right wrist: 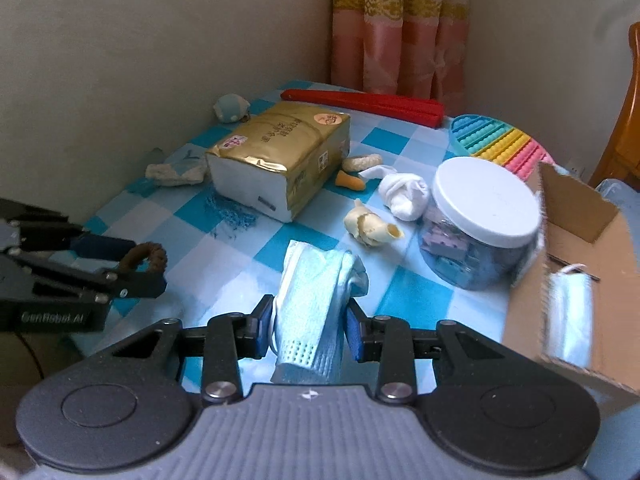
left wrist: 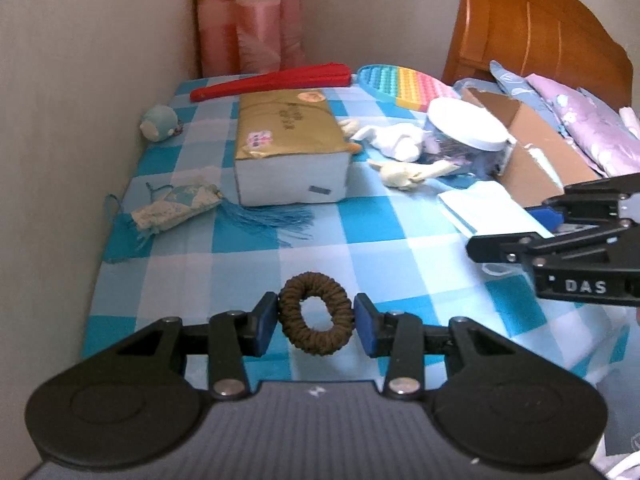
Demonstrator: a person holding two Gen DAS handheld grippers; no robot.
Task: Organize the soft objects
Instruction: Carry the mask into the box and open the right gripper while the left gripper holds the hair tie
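- Left wrist view reads "DAS" in pale letters on the black body of the right gripper [left wrist: 516, 220], which enters from the right edge; right wrist view reads "GenRobot.AI" on the left gripper [right wrist: 150, 264] at its left edge.
- Gold-wrapped tissue pack [right wrist: 280, 160] carries printed characters and a small pink label, too small to read.
- Left gripper [left wrist: 316, 322] is clamped on a brown hair tie [left wrist: 316, 320], a ribbed fabric ring standing upright between the blue pads [left wrist: 266, 326], above the near part of the checked blue-and-white tablecloth [left wrist: 400, 220].
- Right gripper [right wrist: 308, 326] is clenched on a pale blue face mask [right wrist: 312, 300], pleated, bunched and folded, its dotted end hanging toward the camera.
- Only the right wrist view looks into the cardboard box [right wrist: 576, 204] at the right, where a second face mask [right wrist: 568, 312] lies against its wall.
- Only the right wrist view shows an orange cone-shaped piece [right wrist: 352, 182] beside the tissue pack.
- Only the left wrist view shows the wooden headboard [left wrist: 532, 40] and lilac bedding [left wrist: 580, 128] at the far right.
- Both views show a clear jar with a white lid [right wrist: 480, 216], a balled white sock [right wrist: 404, 194], a cream plush piece [right wrist: 372, 226], a red folded fan [right wrist: 368, 106] at the far edge, a rainbow bubble-pop mat [right wrist: 500, 148], a small round teal plush [left wrist: 160, 122] by the left wall, a tasselled fabric pouch [left wrist: 172, 208], and pink curtains [left wrist: 248, 20] with gold trim.
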